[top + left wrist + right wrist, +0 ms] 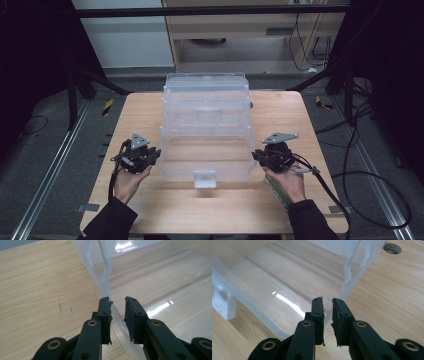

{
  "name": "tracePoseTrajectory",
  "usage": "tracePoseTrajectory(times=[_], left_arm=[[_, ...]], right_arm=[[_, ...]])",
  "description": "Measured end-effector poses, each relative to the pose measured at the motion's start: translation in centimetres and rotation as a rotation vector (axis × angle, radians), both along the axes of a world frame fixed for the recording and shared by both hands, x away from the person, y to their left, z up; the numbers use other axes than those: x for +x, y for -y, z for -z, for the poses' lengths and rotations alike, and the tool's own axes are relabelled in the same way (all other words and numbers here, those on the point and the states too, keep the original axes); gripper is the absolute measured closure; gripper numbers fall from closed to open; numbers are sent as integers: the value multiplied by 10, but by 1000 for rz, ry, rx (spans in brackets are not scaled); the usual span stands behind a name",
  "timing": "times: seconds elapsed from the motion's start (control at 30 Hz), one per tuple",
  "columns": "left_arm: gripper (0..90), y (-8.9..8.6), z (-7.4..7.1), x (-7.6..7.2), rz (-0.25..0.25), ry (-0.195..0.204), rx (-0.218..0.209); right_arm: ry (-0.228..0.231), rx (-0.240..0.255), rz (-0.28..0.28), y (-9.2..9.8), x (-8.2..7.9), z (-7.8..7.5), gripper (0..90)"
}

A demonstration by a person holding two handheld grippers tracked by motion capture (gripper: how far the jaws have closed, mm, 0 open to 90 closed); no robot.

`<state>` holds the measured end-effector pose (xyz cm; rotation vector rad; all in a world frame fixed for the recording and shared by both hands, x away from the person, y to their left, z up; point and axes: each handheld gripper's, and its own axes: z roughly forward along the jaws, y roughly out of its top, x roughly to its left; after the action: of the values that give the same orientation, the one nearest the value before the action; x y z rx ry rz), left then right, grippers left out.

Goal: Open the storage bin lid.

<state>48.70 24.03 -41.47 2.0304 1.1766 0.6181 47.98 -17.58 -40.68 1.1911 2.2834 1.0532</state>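
A clear plastic tiered box [205,125] stands open in the middle of the wooden table [145,112], its white latch [205,178] facing the person. My left gripper [156,154] is at the box's left edge. In the left gripper view the thin clear rim [100,282] runs between the jaws of my left gripper [117,305], which stand a little apart and do not clamp it. My right gripper [256,156] is at the right edge of the box [287,277]. There the pads of my right gripper [327,303] sit close together on the rim.
A round hole [392,248] sits in the tabletop just beyond the box's far right corner. Black cables [350,175] trail off the table's right side onto the floor. Dark frame struts [100,80] and a wooden cabinet [240,30] stand behind the table.
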Motion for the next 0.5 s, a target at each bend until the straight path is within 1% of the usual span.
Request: tracePoseTrajectory(times=[0.23, 0.37, 0.4, 0.5], left_arm=[[730, 1, 1, 1, -5, 4, 9], [712, 1, 2, 1, -4, 1, -5], [705, 0, 1, 1, -3, 6, -10], [667, -1, -2, 0, -1, 13, -17]], right_arm=[[-9, 10, 10, 0, 0, 0, 797], [-9, 10, 19, -1, 0, 0, 795], [-9, 9, 19, -1, 0, 0, 793], [-11, 2, 19, 0, 0, 0, 733]])
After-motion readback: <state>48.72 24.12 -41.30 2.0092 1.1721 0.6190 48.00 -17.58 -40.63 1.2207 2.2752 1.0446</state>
